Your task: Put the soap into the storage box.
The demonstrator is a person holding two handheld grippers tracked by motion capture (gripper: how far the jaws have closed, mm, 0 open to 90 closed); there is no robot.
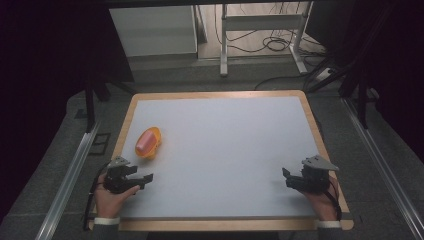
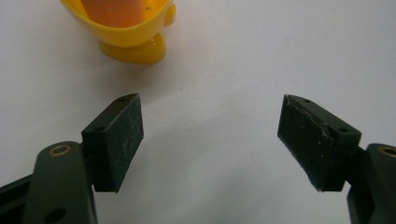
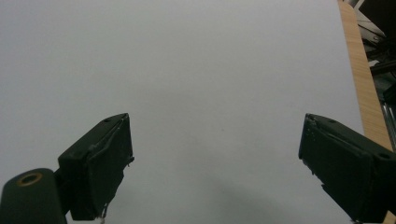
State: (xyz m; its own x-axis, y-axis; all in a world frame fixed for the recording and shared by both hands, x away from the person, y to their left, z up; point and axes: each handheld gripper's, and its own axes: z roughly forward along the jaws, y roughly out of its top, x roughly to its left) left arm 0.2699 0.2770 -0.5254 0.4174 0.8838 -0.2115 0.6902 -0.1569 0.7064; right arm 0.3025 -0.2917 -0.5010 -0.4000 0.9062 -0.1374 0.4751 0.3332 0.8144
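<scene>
At the left, our left hand-held gripper (image 1: 142,178) rests low on the bench (image 1: 225,150), jaws spread wide and holding nothing; just ahead of it lies the cup (image 1: 148,142), a yellow footed thing tipped on its side with an orange piece inside, near the bench's left edge; we judge the step to be the reach for it, so we should ease forward, straddle the rim or the foot squarely, and close gently, since a rounded cup may roll; at the right, our right hand-held gripper (image 1: 288,177) sits idle, spread, well apart.
</scene>
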